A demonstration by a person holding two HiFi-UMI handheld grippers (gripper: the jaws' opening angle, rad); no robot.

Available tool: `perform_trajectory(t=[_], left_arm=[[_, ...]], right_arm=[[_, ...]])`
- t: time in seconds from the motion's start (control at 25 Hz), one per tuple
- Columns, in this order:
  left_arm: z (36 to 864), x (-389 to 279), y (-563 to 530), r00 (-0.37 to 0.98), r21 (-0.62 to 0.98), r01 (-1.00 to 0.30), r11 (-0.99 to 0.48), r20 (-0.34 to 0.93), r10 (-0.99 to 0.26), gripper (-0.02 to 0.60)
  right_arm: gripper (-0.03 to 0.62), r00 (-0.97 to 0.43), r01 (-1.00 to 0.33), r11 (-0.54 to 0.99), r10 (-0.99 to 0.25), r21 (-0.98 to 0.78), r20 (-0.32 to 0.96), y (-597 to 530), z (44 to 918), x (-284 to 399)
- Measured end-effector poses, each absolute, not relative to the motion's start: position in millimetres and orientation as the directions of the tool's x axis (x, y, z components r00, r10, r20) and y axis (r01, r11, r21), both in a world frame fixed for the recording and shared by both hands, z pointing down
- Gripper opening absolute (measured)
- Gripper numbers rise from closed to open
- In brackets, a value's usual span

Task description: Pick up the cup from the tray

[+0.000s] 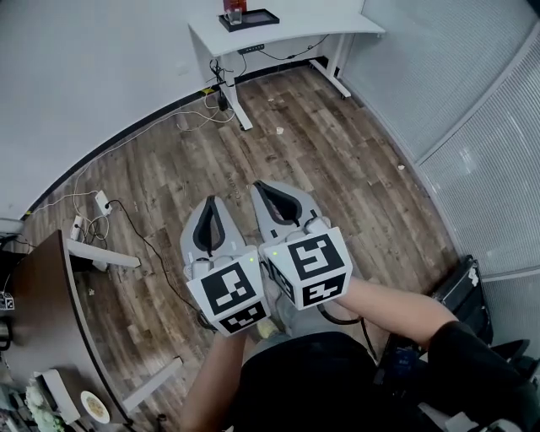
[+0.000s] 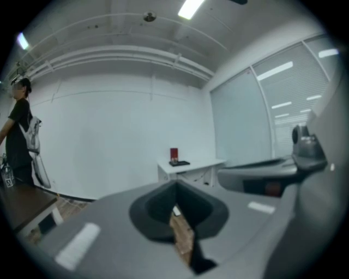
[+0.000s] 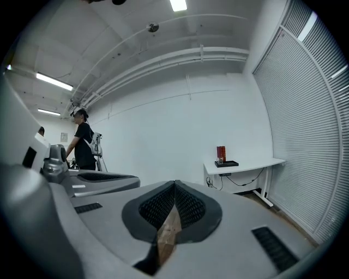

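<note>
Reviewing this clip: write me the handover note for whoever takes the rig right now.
Left gripper: shut, empty.
Right gripper: shut, empty.
Both are held side by side above the wood floor, aimed at the white desk across the room.
The cup stands on the black tray on that desk, by a red box.
Done: nothing grasped yet.
Left: reach the desk, open a gripper, grip the cup, lift it off the tray.

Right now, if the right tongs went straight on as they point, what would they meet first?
Nothing close: the right tongs are shut and empty, with open wood floor ahead. The white desk stands far off, slightly right; depth is unclear.
</note>
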State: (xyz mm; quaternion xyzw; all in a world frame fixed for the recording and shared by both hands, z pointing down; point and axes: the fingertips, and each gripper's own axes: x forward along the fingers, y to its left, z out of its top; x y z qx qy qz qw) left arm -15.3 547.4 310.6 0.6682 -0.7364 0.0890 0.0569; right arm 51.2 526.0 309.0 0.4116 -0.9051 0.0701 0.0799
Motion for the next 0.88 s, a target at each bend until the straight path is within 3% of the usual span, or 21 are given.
perform_trajectory(t=[0.88], left_arm=[[303, 5, 443, -0.152, -0.106, -0.985, 0.133, 0.198, -0.968, 0.003]], right_arm=[[0.011, -0.707, -0.707, 0.697, -0.693, -0.119, 0.143, 420, 302, 69]])
